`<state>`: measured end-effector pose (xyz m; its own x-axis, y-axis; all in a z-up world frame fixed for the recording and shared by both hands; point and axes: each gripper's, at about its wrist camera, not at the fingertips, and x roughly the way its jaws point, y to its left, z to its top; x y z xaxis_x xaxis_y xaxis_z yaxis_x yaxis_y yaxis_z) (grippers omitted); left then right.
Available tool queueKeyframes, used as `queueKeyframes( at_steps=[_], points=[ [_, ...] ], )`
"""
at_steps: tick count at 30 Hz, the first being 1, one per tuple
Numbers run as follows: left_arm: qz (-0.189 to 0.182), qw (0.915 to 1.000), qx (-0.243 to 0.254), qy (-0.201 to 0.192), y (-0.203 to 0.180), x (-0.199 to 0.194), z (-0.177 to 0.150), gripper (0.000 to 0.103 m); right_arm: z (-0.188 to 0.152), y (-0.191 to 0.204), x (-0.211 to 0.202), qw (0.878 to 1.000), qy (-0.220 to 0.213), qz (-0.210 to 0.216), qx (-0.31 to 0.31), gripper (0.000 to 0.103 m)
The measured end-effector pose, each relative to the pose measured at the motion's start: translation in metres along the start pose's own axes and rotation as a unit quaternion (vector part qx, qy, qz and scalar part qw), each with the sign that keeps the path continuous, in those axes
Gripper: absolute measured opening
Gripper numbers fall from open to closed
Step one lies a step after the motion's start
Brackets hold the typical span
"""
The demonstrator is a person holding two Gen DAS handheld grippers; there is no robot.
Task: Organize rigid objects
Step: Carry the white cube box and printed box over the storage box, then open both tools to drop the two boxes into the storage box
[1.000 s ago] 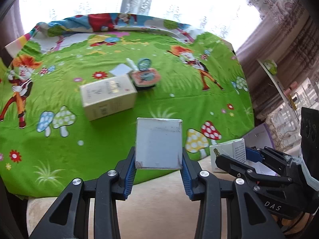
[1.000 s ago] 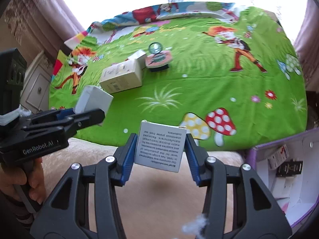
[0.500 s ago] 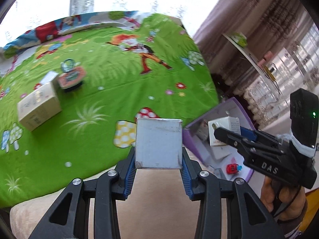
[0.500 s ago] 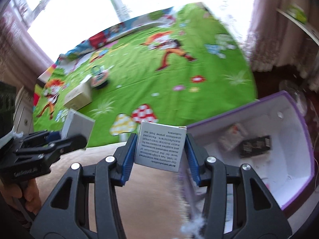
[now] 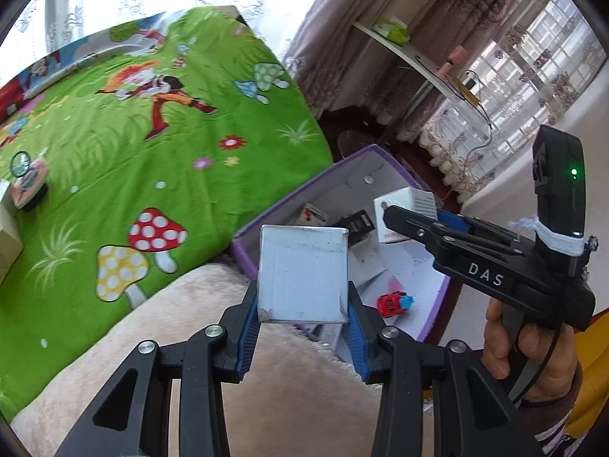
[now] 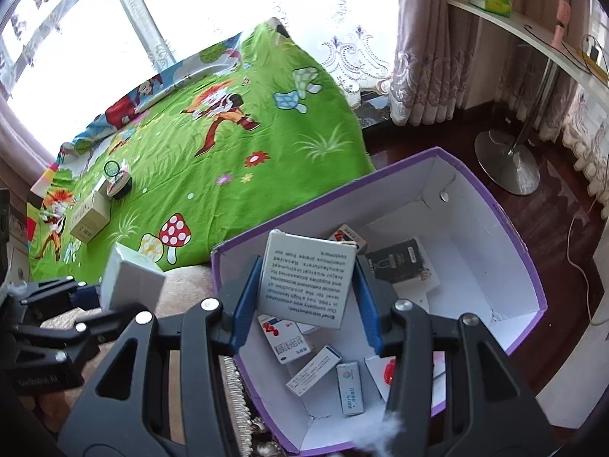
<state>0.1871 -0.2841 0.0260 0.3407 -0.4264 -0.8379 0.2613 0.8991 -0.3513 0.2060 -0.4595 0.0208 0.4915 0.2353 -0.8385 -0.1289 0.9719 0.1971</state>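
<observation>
Left gripper [image 5: 302, 327] clamps plain white carton [image 5: 303, 272] beside purple box [image 6: 525, 262]; right gripper [image 6: 306, 304] clamps printed carton [image 6: 308, 278] over it; both look light, stiff, crushable, so grip flat sides

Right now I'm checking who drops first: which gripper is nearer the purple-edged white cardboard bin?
Right. The right gripper holds its printed box above the purple-edged white cardboard bin; the left gripper holds a plain box beside the bin, over beige plush.
</observation>
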Motion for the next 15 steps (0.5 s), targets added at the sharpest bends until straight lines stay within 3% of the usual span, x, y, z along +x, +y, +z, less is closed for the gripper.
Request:
queueKeyframes(
  at_steps=[7,9,15],
  points=[
    [-0.038,0.999,0.017,0.016,-0.027,0.016,0.005,0.043,0.003,-0.018,-0.008,1.0,-0.008,-0.01,0.024,0.053],
    [-0.044,0.9987,0.02,0.018,-0.03,0.018,0.005,0.052,0.004,-0.022,-0.01,0.999,-0.009,-0.012,0.028,0.053],
    [-0.053,0.9985,0.002,0.014,-0.023,0.017,0.006,0.054,0.004,-0.022,-0.012,0.999,-0.011,-0.019,0.027,0.058]
  ],
)
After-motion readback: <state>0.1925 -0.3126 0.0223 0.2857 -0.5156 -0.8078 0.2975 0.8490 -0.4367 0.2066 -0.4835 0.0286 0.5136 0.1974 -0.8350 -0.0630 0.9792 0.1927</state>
